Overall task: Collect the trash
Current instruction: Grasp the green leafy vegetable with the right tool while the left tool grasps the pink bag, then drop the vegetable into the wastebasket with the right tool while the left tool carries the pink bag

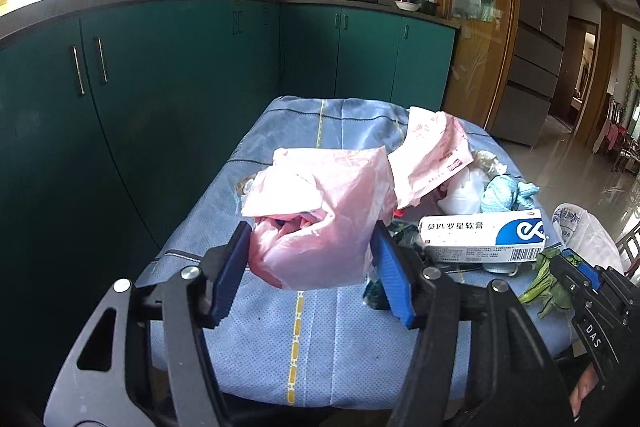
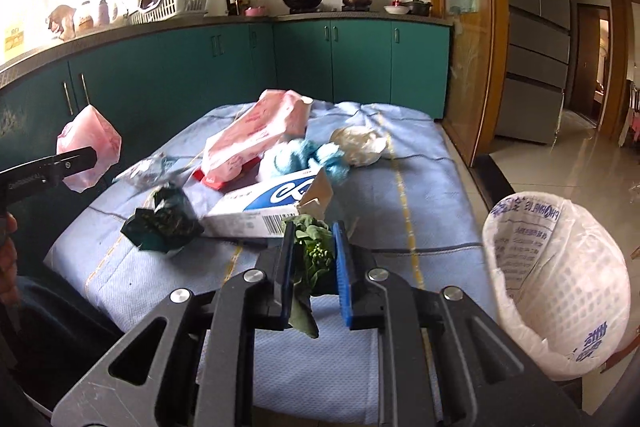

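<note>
The left gripper point(image 1: 308, 263) has its fingers closed on a crumpled pink plastic bag point(image 1: 320, 211), lifted above the bench point(image 1: 256, 347). The right gripper point(image 2: 312, 267) pinches a leafy green scrap point(image 2: 310, 251); carry it sideways over the lined wastebasket point(image 2: 560, 287), release only once inside the rim.

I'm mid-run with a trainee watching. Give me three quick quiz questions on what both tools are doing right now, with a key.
1. True or false: the left tool is shut on a pink plastic bag.
2. Multiple choice: what sits between the right tool's fingers? A) blue cloth B) leafy green scrap C) medicine box
3. Short answer: on which side of the right tool, in its own view, is the lined bin?

Key: 1 true. 2 B; the blue cloth and the medicine box lie on the blue table cover. 3 the right side, beside the table's edge.
</note>
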The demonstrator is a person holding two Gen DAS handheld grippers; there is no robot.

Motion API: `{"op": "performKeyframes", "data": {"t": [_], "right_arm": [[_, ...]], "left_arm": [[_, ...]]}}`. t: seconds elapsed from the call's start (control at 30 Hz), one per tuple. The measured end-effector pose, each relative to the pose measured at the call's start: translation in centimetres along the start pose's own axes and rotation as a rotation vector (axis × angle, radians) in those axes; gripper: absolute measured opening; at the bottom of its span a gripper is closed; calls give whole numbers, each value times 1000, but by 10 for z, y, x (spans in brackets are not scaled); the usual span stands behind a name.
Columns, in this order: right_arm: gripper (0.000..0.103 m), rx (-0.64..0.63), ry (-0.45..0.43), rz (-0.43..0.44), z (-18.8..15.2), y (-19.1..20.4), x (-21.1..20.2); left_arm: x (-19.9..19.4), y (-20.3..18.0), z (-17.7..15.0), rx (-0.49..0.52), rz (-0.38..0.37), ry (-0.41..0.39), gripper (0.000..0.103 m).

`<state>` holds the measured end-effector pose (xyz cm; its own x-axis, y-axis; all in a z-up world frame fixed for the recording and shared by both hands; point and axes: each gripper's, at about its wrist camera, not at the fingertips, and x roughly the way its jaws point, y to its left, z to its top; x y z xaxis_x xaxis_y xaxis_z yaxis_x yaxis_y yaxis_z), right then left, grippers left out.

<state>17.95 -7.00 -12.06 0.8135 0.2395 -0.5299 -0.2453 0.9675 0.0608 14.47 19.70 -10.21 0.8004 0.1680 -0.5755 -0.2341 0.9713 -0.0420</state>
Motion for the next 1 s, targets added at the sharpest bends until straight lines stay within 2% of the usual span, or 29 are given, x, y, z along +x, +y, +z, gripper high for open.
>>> {"op": "performKeyframes", "data": {"t": [0.17, 0.33, 0.47, 0.53, 0.7, 0.83, 1.0], "right_arm": [[19, 20, -56, -31, 15, -19, -15], [19, 49, -107, -85, 30, -48, -26], [19, 31, -161, -185, 39, -69, -42], [19, 51, -179, -262, 41, -85, -52], [19, 87, -139, -451, 24, -139, -62], [19, 160, -82, -565, -1, -184, -56], [19, 252, -35, -586, -23, -215, -44]], "left_arm": [[-9, -14, 17, 13, -97, -30, 61], [-10, -48, 43, 94, -168, -59, 61], [-5, -98, 73, 184, -231, -89, 61], [-3, -130, 83, 240, -268, -113, 62], [7, -185, 64, 302, -389, -122, 62], [28, -211, 45, 330, -446, -52, 62], [37, -235, 38, 361, -479, -42, 62]]}}
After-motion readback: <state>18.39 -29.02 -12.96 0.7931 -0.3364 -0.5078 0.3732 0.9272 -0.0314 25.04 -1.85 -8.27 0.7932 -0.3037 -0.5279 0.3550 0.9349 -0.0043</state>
